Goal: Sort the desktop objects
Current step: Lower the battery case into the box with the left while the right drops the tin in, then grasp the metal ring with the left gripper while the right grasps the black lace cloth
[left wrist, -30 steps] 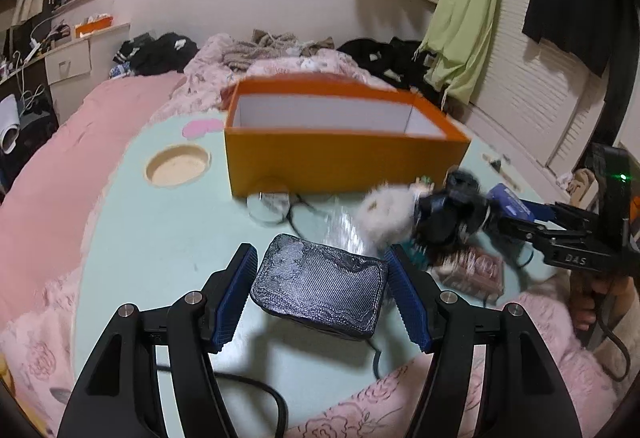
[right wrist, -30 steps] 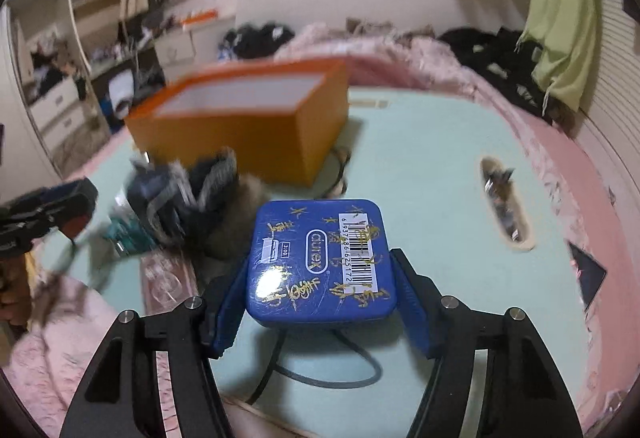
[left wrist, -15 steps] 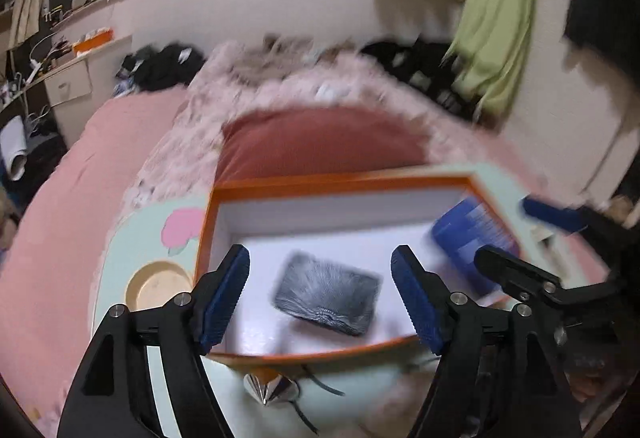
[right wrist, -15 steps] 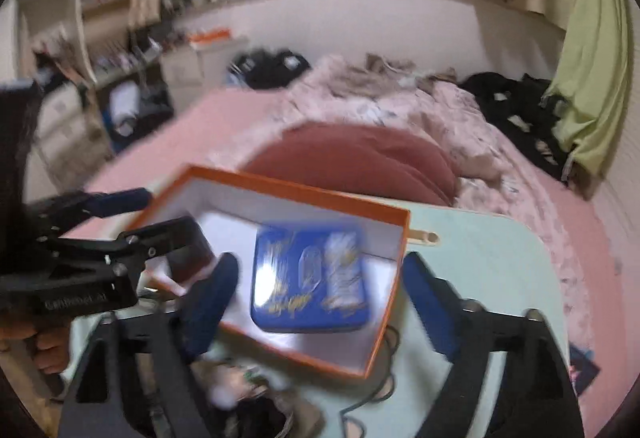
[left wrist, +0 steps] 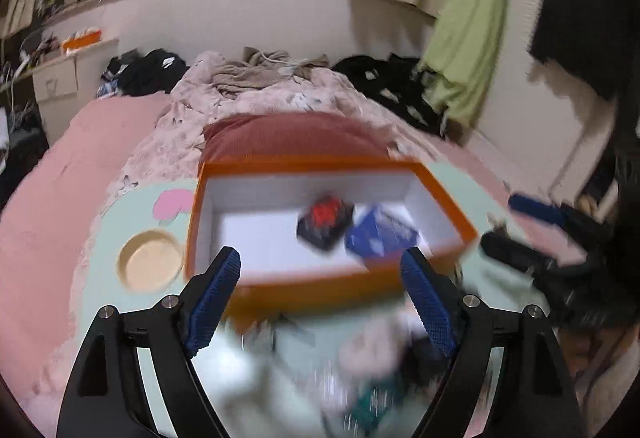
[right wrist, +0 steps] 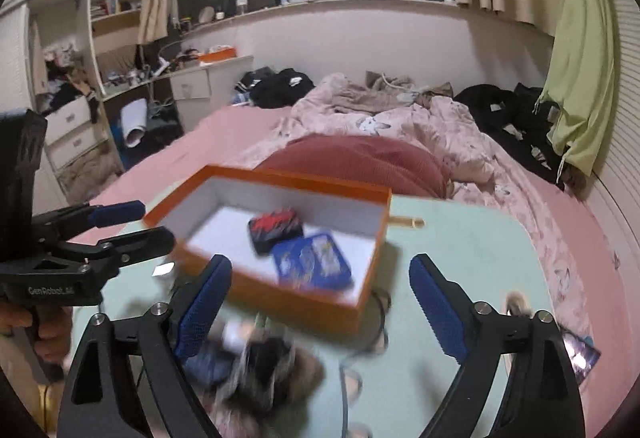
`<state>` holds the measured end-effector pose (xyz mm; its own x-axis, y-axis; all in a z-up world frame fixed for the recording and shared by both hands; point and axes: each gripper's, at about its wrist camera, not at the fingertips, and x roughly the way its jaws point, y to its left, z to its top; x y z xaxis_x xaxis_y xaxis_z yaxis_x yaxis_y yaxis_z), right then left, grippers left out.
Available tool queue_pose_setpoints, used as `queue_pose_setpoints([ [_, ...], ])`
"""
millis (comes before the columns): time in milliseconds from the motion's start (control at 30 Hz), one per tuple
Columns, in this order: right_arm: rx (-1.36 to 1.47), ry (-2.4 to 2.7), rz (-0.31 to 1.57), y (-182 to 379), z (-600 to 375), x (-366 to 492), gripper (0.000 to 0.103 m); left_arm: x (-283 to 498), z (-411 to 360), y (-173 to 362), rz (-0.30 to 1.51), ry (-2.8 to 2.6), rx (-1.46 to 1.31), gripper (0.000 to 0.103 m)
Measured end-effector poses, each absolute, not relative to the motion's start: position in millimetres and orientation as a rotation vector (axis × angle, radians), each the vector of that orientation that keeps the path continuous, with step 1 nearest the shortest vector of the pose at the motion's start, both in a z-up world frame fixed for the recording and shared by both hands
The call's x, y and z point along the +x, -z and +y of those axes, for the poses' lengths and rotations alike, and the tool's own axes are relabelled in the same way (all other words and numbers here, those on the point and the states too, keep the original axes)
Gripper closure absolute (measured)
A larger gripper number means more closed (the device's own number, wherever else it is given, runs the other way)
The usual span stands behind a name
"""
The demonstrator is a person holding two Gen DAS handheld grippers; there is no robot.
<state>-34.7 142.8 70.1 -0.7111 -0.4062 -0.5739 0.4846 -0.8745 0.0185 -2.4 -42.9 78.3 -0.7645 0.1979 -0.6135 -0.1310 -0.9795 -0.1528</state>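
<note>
Both claws spread and empty above the filled orange box

The left gripper (left wrist: 320,294) and right gripper (right wrist: 320,298) are held with jaws wide apart, nothing clamped. At twelve o'clock of each, the orange box (right wrist: 296,302) is seen on the mint table (right wrist: 460,258), with the black-and-red case (right wrist: 276,228) and blue tin (right wrist: 312,266) lying side by side inside. The drop-off is judged done; next, the blurred clutter (right wrist: 260,362) at six o'clock is to be reached and grasped.
</note>
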Motion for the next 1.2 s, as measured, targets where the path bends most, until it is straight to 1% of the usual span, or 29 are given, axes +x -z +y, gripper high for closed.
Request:
queue_pose_setpoints([
  [67, 0.837, 2.518, 0.199, -59.1, 154.1, -17.0, 0.011, 26.1, -41.1, -64.5, -0.076, -2.803, -1.02, 0.021],
  [233, 1.016, 2.49, 0.166, -16.4, 181.4, 8.0, 0.011, 62.9, -42.0, -22.4, -0.001, -2.777, -1.176, 0.02],
  [300, 1.088, 2.488, 0.146, 0.9, 187.6, 7.4, 0.011, 68.7, -46.3, -14.4, -0.048, -2.779, -1.159, 0.018],
  [333, 1.083, 2.52, 0.164, 7.1, 189.1, 7.5, 0.01, 67.0, -48.0, -8.2, -0.063, -2.768, -1.194, 0.017],
  [367, 1.065, 2.572, 0.209, 10.0, 188.2, 9.3, 0.005, 62.0, -48.4, -0.4, -0.067, -2.762, -1.26, 0.016],
  [400, 1.068, 2.607, 0.257, 13.6, 185.9, 10.5, 0.002, 62.3, -45.3, 1.5, -0.002, -2.824, -1.249, 0.007],
  [433, 1.058, 2.612, 0.242, 15.1, 185.8, 11.6, 0.0, 62.7, -42.3, 3.4, 0.006, -2.849, -1.248, 0.0],
  [467, 1.054, 2.618, 0.252, 15.5, 184.8, 12.4, 0.0, 62.3, -41.6, 4.7, -0.031, -2.831, -1.25, 0.0],
  [800, 1.054, 2.62, 0.243, 17.9, 189.9, 14.3, 0.0, 71.5, -32.1, -0.5, -0.023, -2.835, -1.223, 0.0],
  [1200, 1.055, 2.624, 0.25, 18.7, 178.0, 4.4, 0.0, 54.6, -42.6, 5.2, -0.064, -2.88, -1.261, 0.0],
])
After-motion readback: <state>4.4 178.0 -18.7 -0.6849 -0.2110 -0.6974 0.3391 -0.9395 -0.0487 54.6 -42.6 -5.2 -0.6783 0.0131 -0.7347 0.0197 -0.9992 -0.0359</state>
